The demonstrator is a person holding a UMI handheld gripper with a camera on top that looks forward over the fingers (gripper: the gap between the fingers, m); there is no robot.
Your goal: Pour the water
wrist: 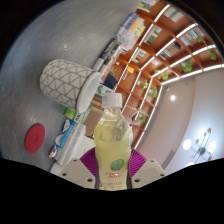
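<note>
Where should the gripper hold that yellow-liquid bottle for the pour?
Keep it on the labelled mid-body of the bottle, from the side, one pad on each flank. That stretch looks straight-walled and widest, so the pink pads seat flat; the shoulder tapers toward the white cap. The gripper appears shut on it there.

A clear plastic bottle [112, 142] filled with pale yellow-green drink was seen. It was topped by a white cap [112, 100]. A label with a green patch and a red strip was worn low on the bottle. The bottle was flanked by the gripper's [111, 165] two bright magenta pads [89, 160]. A white cup [68, 81] was marked with a pattern of thin grey crossing lines. A small round red disc [35, 137] was seen nearby. Warm orange-brown wooden shelves [150, 50] were lit by long white strips of light.
</note>
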